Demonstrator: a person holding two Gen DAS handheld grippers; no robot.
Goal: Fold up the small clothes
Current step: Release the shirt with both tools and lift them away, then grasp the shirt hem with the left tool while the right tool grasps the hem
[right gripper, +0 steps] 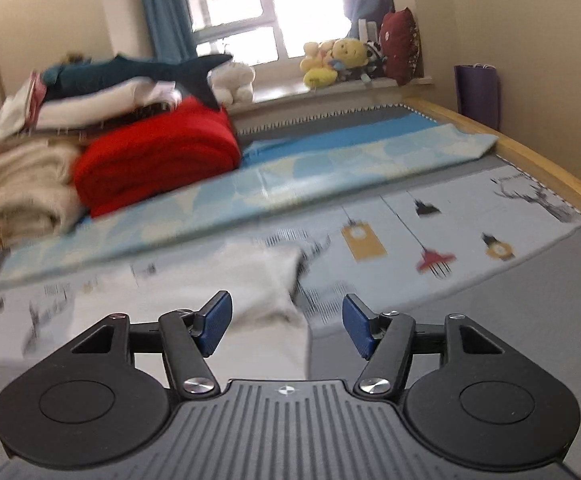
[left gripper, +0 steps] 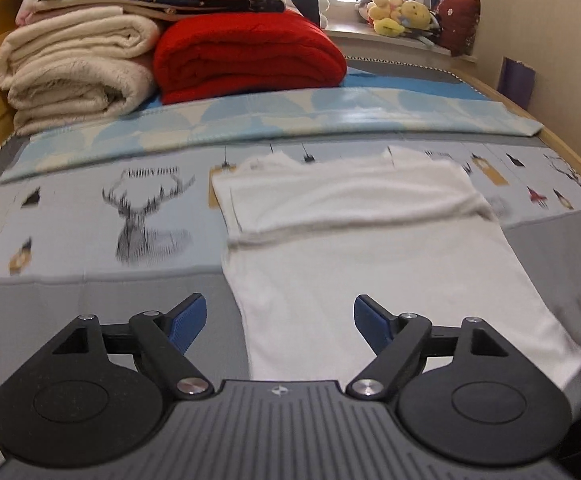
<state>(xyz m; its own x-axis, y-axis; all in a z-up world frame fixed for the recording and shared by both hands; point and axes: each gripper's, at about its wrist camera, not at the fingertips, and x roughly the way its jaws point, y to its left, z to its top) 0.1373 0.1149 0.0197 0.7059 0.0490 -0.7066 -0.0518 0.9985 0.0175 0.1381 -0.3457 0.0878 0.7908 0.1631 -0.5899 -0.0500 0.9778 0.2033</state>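
**Mia:** Where is the white shirt?

**Ben:** It lies flat on the bed, on the cover with the deer picture. The top part of the shirt is folded down over itself. In the right wrist view the shirt looks blurry, so I cannot see its folds well there.

**Mia:** What is the left hand-held gripper doing?

**Ben:** Its two blue fingers are spread wide apart. They hold nothing. The near edge of the shirt shows between them, and I cannot tell if they touch it.

**Mia:** And the right hand-held gripper?

**Ben:** It is wide too, with nothing in it. The right edge of the shirt shows between its blue fingers. The left finger is over the white cloth and the right finger is over the grey part of the bed cover.

**Mia:** What else is on the bed?

**Ben:** Far back there is a red blanket, folded up. Just beside it, on the left, is a pile of cream blankets. More folded things lie on top of both. A light blue cloth is spread across the bed between the blankets and the shirt.

**Mia:** What is by the window?

**Ben:** Yellow soft toys sit on the sill, next to a dark red cushion.
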